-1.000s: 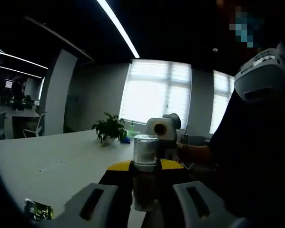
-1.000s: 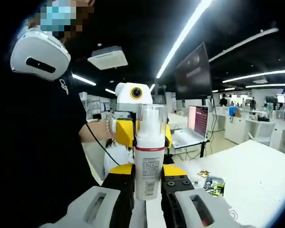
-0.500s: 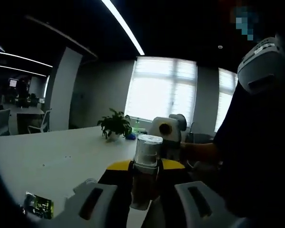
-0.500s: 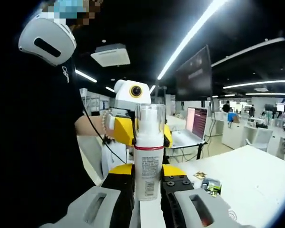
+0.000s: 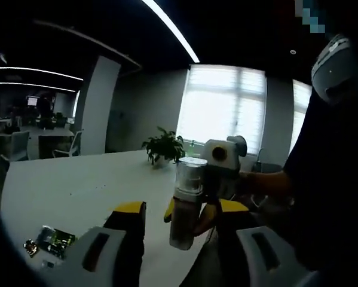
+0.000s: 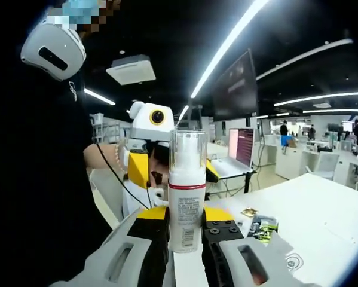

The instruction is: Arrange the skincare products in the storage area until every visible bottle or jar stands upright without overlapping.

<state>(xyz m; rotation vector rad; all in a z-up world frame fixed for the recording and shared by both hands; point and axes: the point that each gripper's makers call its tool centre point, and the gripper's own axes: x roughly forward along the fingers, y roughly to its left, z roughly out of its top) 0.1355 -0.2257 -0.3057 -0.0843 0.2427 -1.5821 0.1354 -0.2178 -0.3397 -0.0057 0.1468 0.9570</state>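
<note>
Since a second ago the left hand-held gripper has spread its jaws off the pump bottle; the right hand-held gripper clamps the bottle upright above the white desk; a handover looks just finished; next, I judge, it must be stood on the desk; its clear cap covers the pump; contents cannot be told.

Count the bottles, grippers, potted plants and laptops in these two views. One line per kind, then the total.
Pump bottle: 1
Grippers: 2, the left gripper and the right gripper
Potted plant: 1
Laptop: 1
Total: 5
</note>
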